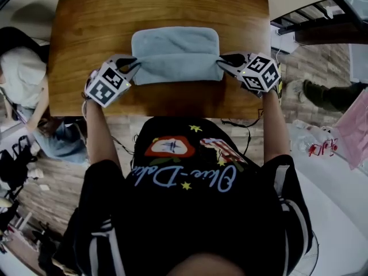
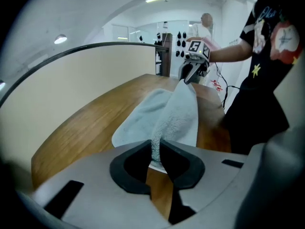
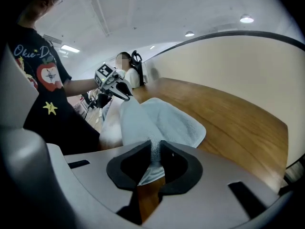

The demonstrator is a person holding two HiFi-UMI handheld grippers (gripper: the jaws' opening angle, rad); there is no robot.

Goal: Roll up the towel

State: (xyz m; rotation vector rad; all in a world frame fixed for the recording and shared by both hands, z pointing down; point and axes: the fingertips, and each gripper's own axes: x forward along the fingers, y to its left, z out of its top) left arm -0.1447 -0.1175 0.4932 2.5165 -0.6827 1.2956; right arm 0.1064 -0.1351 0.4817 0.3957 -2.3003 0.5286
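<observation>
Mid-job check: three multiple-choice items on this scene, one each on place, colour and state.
1. Where does the towel lie? A on the wooden table; B on the floor; C on a chair.
2. Its colour? A red; B light blue; C black.
3. The left tongs and right tongs are: A both open; B both shut on the towel; C one open.
Key: 1A, it spreads on the tabletop; 2B, pale blue in every view; 3B, cloth pinched between each pair of pads.
</observation>
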